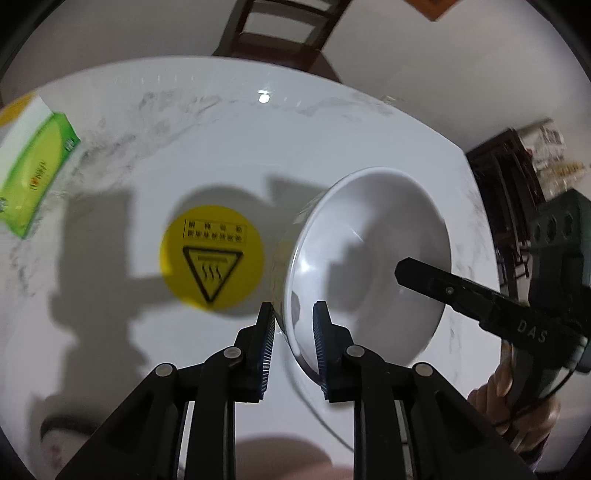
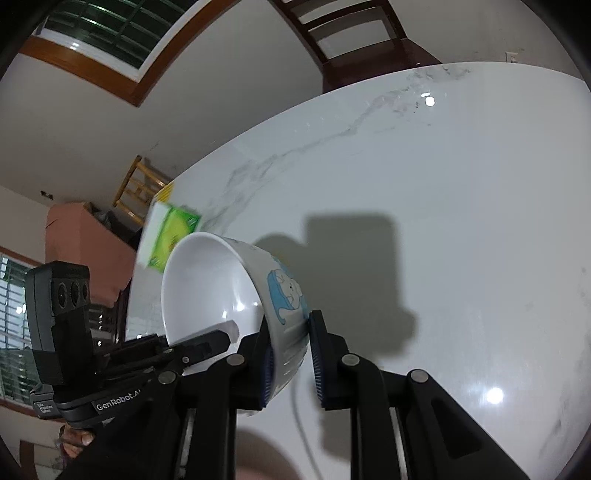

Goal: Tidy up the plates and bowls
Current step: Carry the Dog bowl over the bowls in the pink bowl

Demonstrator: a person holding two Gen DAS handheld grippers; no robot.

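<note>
White bowl (image 1: pixel 369 266) pinched at rim by both grippers, tilted on side, lifted above marble worktop (image 1: pixel 207 129). Left gripper (image 1: pixel 293 347) fingers closed across rim wall; right gripper (image 2: pixel 290 360) fingers likewise clamped on opposite rim, blue cartoon print facing out. Beyond bowl: yellow warning sticker (image 1: pixel 211 256) on worktop, green box (image 1: pixel 35 173) near far edge, wooden chair (image 1: pixel 280 33) behind. Step, by judgement: carrying bowl toward stacking spot. Next move needs level bowl, matched hand travel, steady two-sided grip.
</note>
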